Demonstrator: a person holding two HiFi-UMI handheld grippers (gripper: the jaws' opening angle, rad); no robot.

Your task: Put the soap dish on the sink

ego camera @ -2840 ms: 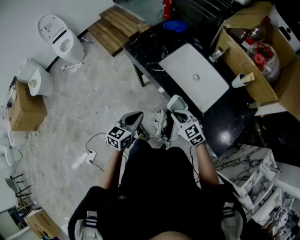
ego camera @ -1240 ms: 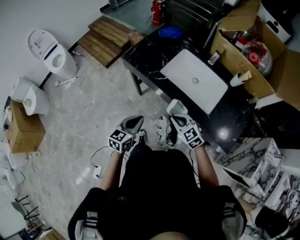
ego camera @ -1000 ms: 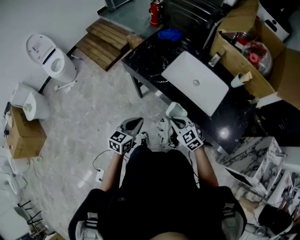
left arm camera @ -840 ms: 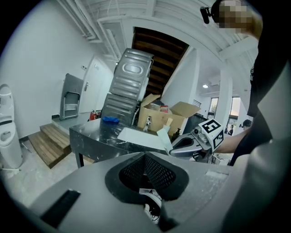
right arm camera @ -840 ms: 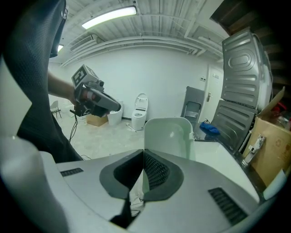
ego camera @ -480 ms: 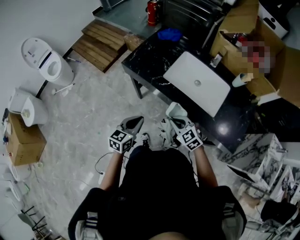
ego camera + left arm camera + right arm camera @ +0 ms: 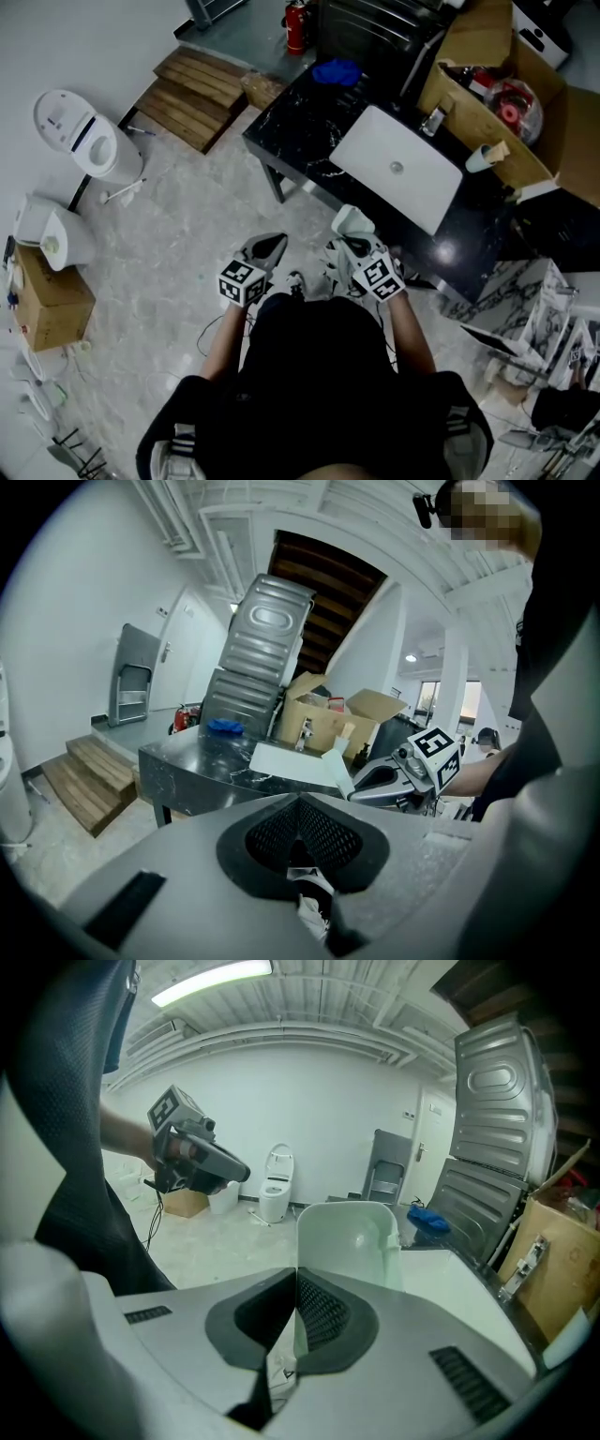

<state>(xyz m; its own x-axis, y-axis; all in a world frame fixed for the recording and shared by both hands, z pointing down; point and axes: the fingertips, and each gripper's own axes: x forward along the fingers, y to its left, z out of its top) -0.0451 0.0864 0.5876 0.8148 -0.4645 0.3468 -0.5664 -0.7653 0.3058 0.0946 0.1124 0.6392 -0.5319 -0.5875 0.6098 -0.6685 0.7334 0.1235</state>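
Note:
A pale green soap dish [image 7: 353,221] sticks out past the tips of my right gripper [image 7: 356,242], which is shut on its near edge. In the right gripper view the soap dish [image 7: 349,1239] stands upright above the closed right gripper [image 7: 297,1274]. The white sink [image 7: 398,176] is set in a black marble counter [image 7: 291,122] just ahead of the dish and to its right. My left gripper [image 7: 269,247] hangs shut and empty over the floor, level with the right one. The left gripper view shows the left gripper [image 7: 300,803] closed, with the sink [image 7: 286,759] beyond.
An open cardboard box [image 7: 506,98] of items sits behind the sink, beside a faucet [image 7: 432,119] and a paper roll [image 7: 482,158]. A blue cloth [image 7: 337,71] lies on the counter's far end. Wooden steps [image 7: 192,92], a toilet [image 7: 80,136] and floor cables [image 7: 211,328] lie left.
The view has drifted as the person shifted; the counter and sink sit slightly nearer. Both grippers keep the same pose, the right one still holding the soap dish.

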